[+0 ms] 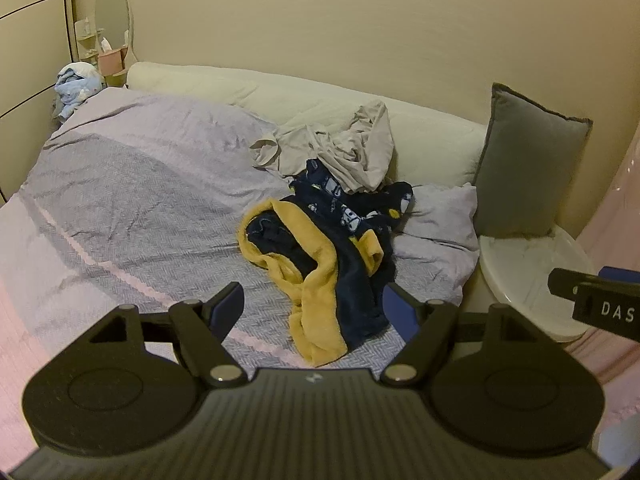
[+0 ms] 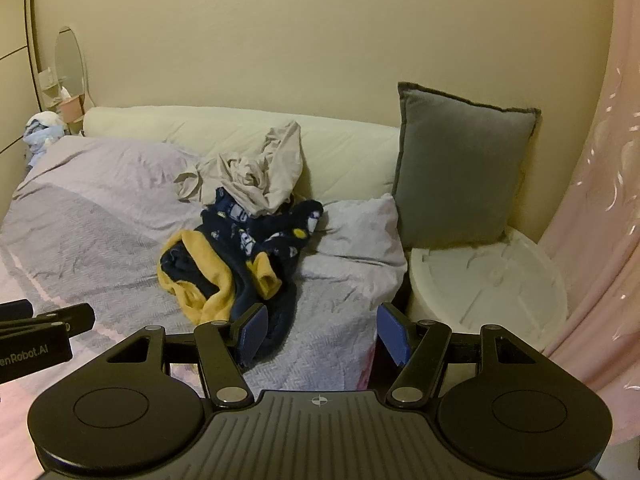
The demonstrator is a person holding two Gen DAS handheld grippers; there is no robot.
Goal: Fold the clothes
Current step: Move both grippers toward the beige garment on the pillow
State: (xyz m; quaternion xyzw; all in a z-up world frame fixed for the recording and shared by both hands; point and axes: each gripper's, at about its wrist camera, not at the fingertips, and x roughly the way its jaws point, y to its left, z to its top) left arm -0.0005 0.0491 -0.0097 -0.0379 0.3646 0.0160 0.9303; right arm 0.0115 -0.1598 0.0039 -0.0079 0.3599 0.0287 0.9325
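A crumpled navy fleece garment with yellow lining (image 1: 320, 256) lies on the bed, also in the right wrist view (image 2: 236, 264). A crumpled beige garment (image 1: 340, 152) lies behind it against the headboard (image 2: 256, 176). My left gripper (image 1: 314, 308) is open and empty, just short of the navy garment's near end. My right gripper (image 2: 322, 330) is open and empty above the bed's right edge, its left finger close to the navy garment's near end. Each gripper shows at the edge of the other's view.
The bed has a lilac-grey cover (image 1: 132, 200) and a cream headboard (image 1: 432, 144). A grey cushion (image 2: 460, 164) stands on a round white side table (image 2: 492, 280) at the right. A pink curtain (image 2: 600, 208) hangs far right. Blue clothes (image 1: 76, 88) are piled far left.
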